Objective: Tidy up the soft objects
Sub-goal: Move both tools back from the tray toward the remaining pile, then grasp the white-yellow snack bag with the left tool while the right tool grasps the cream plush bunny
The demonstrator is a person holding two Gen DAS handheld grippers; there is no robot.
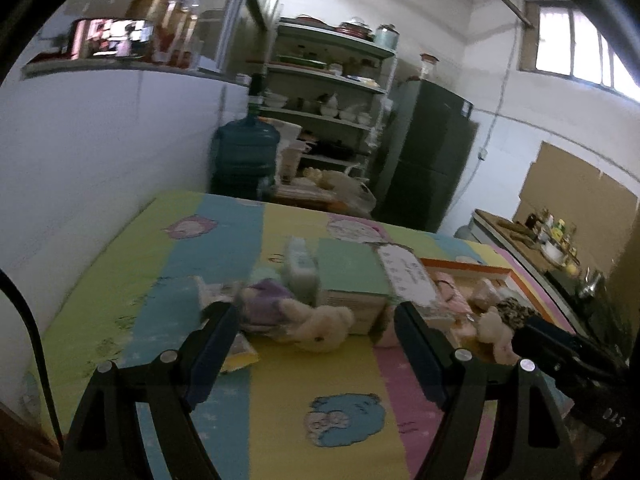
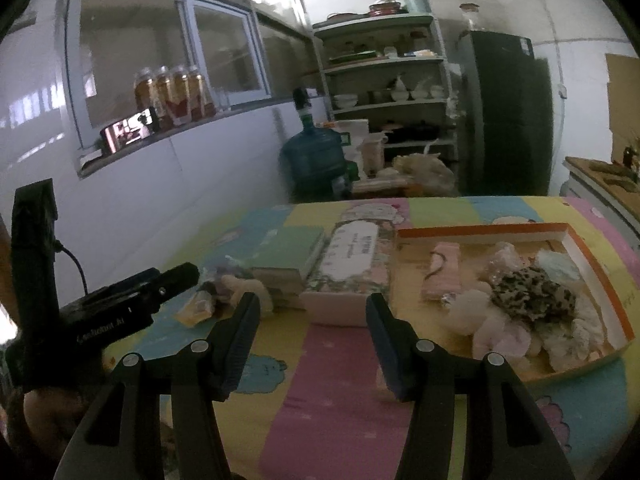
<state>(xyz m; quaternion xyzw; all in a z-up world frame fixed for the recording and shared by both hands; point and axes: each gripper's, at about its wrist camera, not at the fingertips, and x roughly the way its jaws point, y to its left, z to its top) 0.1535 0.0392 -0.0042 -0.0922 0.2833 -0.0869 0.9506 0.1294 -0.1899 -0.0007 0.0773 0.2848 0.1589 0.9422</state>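
L wrist view: left gripper (image 1: 314, 310) w/ jaws spread wide, nothing between the pads, pointed down at a cream teddy bear (image 1: 320, 326) lying on its side mid-table. A purple soft toy (image 1: 262, 298) touches it on the L. Bear sits straight ahead of the open jaws, so prob the next pick; not yet reached, judging by the gap. Behind the bear: stack of books (image 1: 352, 284) w/ green cover, and a floral box (image 1: 408, 276) beside it. Far R, the orange-rimmed tray (image 1: 514, 276) is only partly seen, cut off by the right gripper's black body. Tablecloth (image 1: 280, 380) striped, cartoon print. Frame blurred.

R wrist view: right gripper (image 2: 312, 308) released too, about half spread, empty, aimed at the near end of the floral box. This view shows what the L one doesn't: the whole tray near the table's R edge, already loaded w/ soft stuff – a pink plush (image 2: 500, 336), a leopard-print fabric piece (image 2: 528, 290), a pink cloth (image 2: 440, 276), pale fluffy bits. So tray = collection spot, I'd say. Bear is mostly hidden here behind the L finger; left gripper's side visible at L edge.
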